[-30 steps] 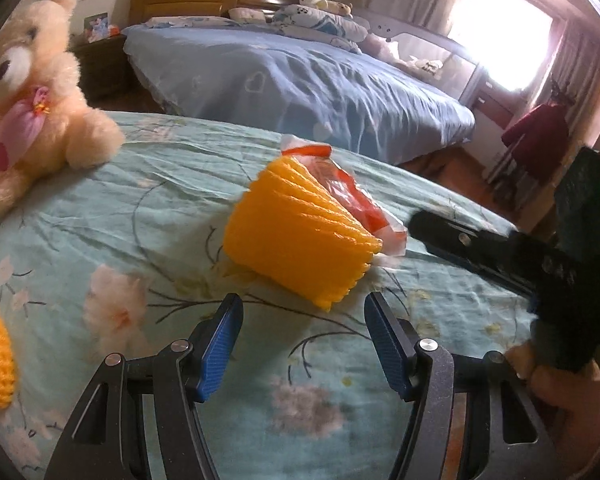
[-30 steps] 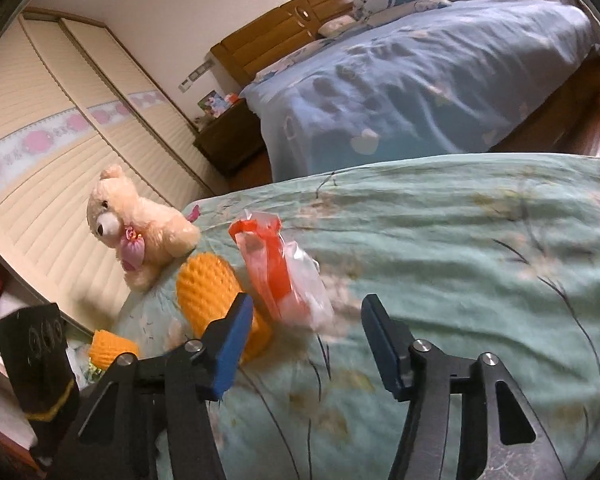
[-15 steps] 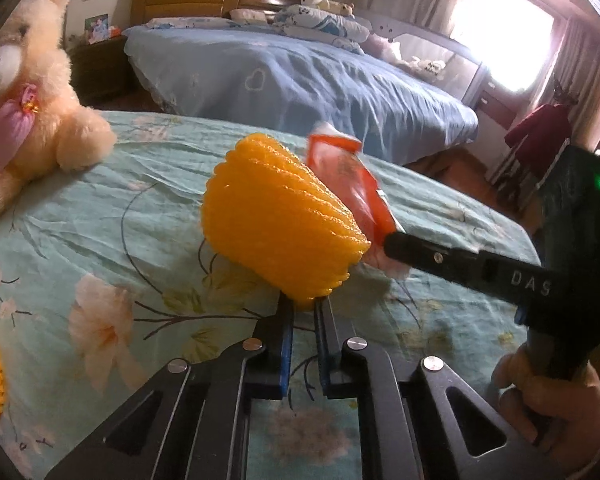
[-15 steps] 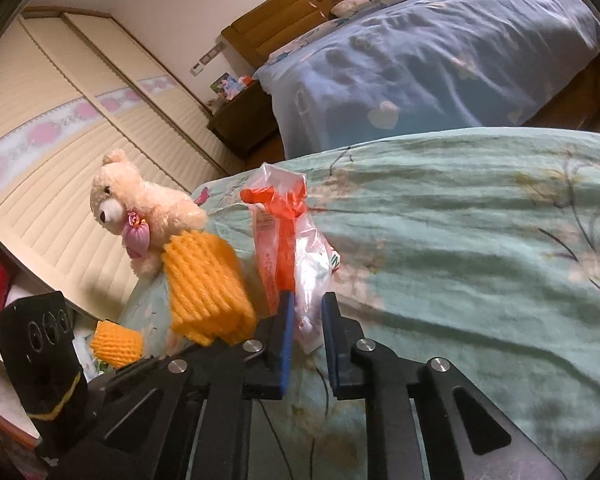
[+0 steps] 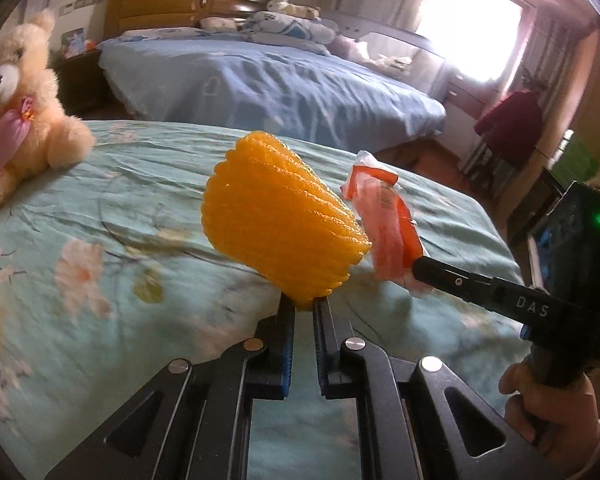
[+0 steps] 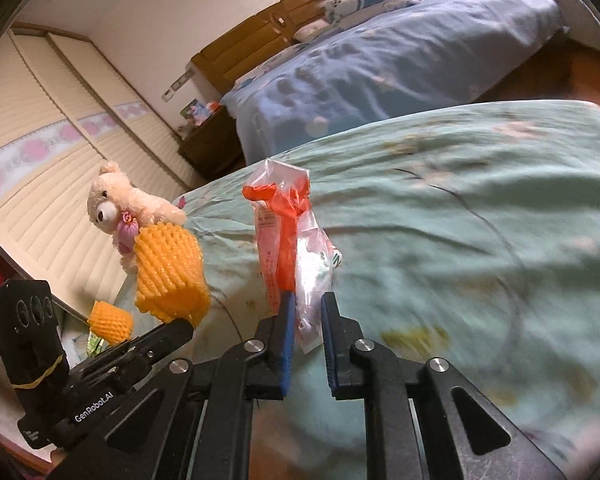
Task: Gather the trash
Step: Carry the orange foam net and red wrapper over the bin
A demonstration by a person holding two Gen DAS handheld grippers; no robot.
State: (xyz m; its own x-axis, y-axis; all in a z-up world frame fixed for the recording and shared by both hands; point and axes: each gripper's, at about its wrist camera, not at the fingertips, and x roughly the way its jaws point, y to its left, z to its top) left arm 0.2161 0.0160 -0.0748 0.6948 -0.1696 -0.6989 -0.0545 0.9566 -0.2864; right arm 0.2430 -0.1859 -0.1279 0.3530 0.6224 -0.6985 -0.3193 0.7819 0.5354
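Observation:
My left gripper (image 5: 303, 305) is shut on the lower edge of an orange foam fruit net (image 5: 278, 218), which it holds up above the green floral bedspread (image 5: 120, 248). My right gripper (image 6: 305, 300) is shut on a clear and orange plastic wrapper (image 6: 288, 236), lifted off the bed and standing upright between the blue pads. In the left wrist view the wrapper (image 5: 384, 224) hangs at the tip of the right gripper (image 5: 418, 266), just right of the net. The right wrist view shows the net (image 6: 168, 268) at the tip of the left gripper (image 6: 184, 326).
A cream teddy bear (image 5: 16, 116) sits at the bed's left edge. A second orange foam net (image 6: 110, 320) lies low at the left near it. Another bed with a blue cover (image 5: 268, 84) stands beyond. A hand (image 5: 548, 404) grips the right tool.
Both grippers closed from open, the left on the foam net and the right on the wrapper. Both items have been lifted off the bedspread and carried along.

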